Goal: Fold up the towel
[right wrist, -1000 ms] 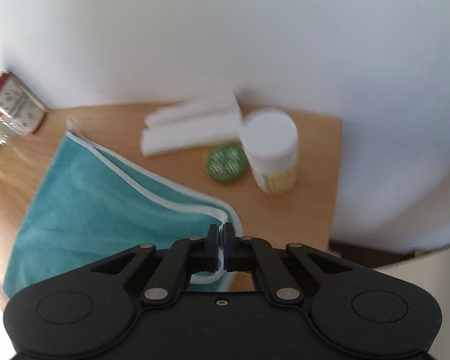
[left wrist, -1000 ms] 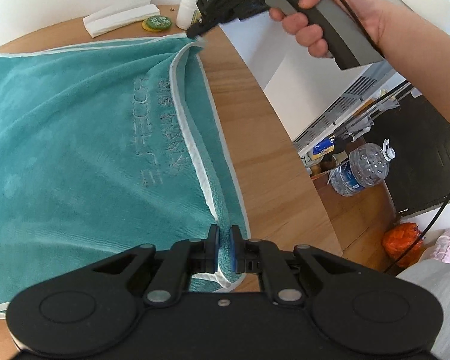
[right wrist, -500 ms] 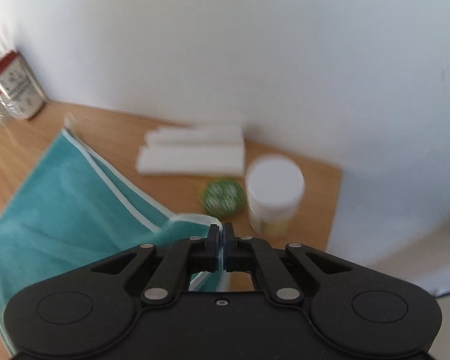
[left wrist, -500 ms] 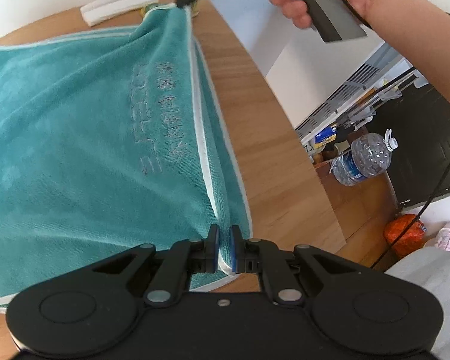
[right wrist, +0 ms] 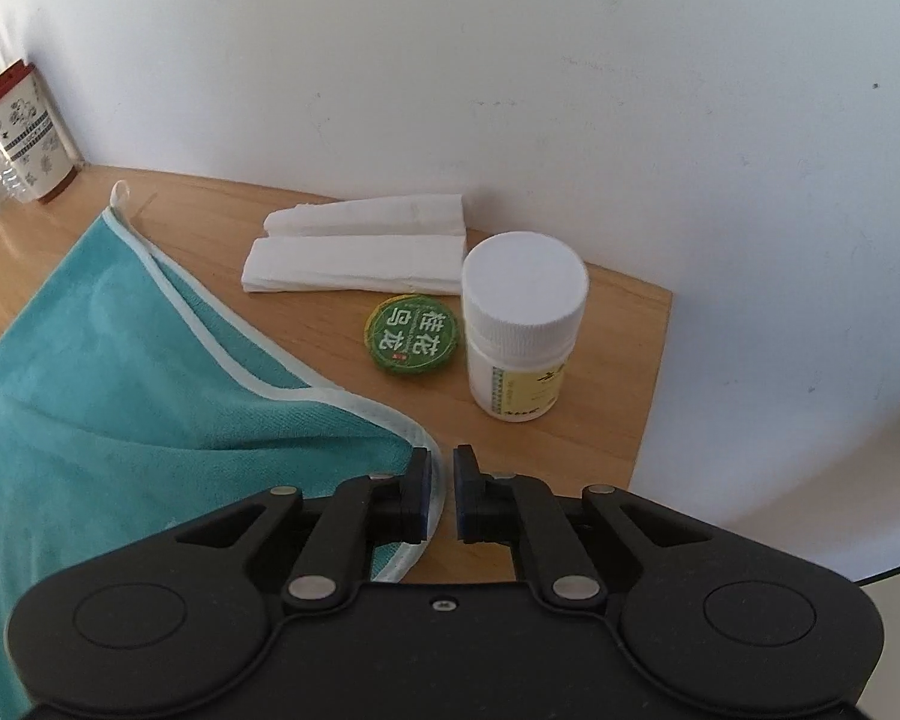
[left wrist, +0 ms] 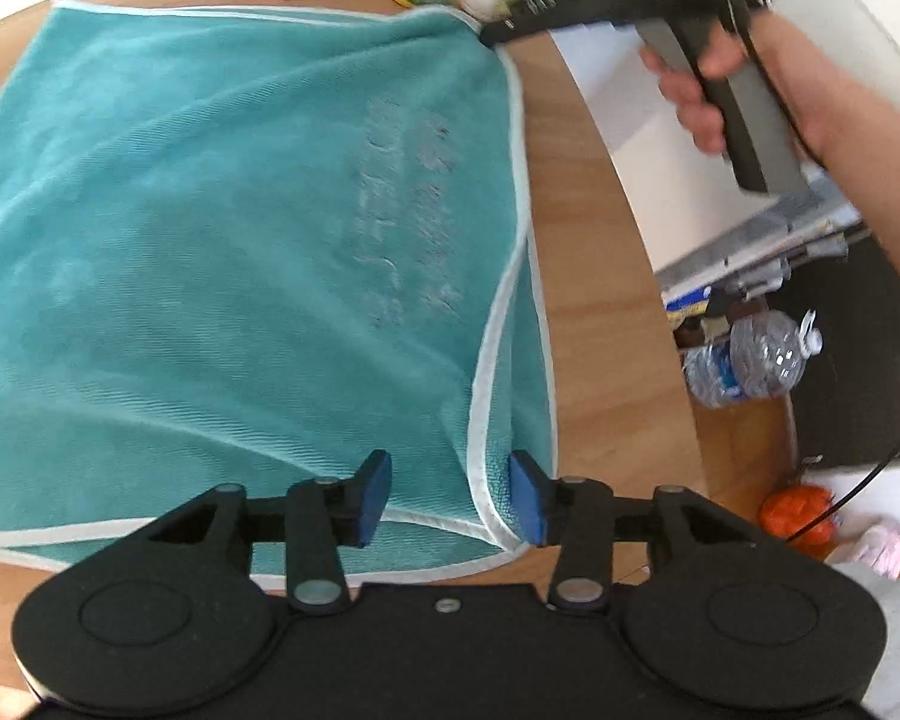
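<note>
A teal towel [left wrist: 210, 240] with white trim lies doubled over on the wooden table [left wrist: 600, 300], its top layer covering the lower one. My left gripper [left wrist: 450, 498] stands open over the near right corner, with the trim running between its blue pads and neither pad pressing it. A hand [left wrist: 702, 90] holds my right gripper [left wrist: 492, 36] at the towel's far right corner. In the right wrist view, the right gripper [right wrist: 444, 492] is slightly open. The towel [right wrist: 120, 408] corner lies flat beside its left pad.
Just past the far corner stand a white pill bottle [right wrist: 522, 324], a green round tin [right wrist: 414, 333] and folded white tissues [right wrist: 360, 246]. A patterned canister [right wrist: 24, 132] is by the wall. The table edge [left wrist: 654, 312] drops to a floor with a water bottle [left wrist: 750, 366].
Both grippers were shut on the towel's right edge and carried it over. Now both have opened, and the edge lies flat on the lower layer.
</note>
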The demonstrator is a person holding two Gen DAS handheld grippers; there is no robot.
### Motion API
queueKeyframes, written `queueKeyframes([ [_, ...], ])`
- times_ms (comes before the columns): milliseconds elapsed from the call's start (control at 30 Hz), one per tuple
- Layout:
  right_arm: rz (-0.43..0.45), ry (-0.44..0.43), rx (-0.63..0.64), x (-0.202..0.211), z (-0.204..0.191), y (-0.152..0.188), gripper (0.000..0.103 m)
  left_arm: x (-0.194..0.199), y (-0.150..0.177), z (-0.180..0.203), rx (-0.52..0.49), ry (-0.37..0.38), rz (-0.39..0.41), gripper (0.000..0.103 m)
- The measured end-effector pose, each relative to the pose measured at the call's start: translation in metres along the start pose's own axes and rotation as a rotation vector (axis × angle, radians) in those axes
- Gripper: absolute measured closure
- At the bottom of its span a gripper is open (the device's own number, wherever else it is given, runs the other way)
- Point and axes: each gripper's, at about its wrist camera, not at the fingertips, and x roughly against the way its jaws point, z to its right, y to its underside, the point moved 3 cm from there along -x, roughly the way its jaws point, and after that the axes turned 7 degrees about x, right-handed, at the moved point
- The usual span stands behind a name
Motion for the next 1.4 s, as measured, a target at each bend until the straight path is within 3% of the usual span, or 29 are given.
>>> queueKeyframes([
  [133,0.033,0.023,0.022,0.014,0.003,-0.003,0.084,0.024,-0.004,-0.005,0.019,-0.015,0.018,0.046],
  [200,0.043,0.028,0.045,0.030,0.002,-0.002,0.082,0.034,-0.009,-0.013,0.032,-0.028,0.035,0.038],
  [267,0.054,0.014,0.043,0.044,-0.002,0.006,0.082,0.043,-0.018,-0.024,0.050,-0.057,0.061,0.038],
  [500,0.019,-0.071,-0.043,0.086,-0.040,0.065,0.082,0.054,-0.088,-0.078,0.028,-0.314,0.213,0.038],
  [633,-0.037,-0.113,-0.137,0.103,-0.074,0.104,0.073,0.045,-0.124,-0.105,-0.009,-0.399,0.252,0.038],
  [900,-0.116,-0.150,-0.440,0.105,-0.134,0.138,0.068,0.028,-0.168,-0.156,-0.036,-0.385,0.237,0.038],
  [1033,-0.145,-0.088,-0.502,0.101,-0.157,0.149,0.068,0.019,-0.188,-0.165,-0.098,-0.322,0.235,0.038],
  [1200,-0.201,0.054,-0.571,0.085,-0.191,0.159,0.068,0.004,-0.224,-0.155,-0.213,-0.274,0.254,0.033],
  [1400,-0.183,0.135,-0.646,0.080,-0.197,0.159,0.068,-0.017,-0.261,-0.163,-0.217,-0.231,0.234,0.030],
])
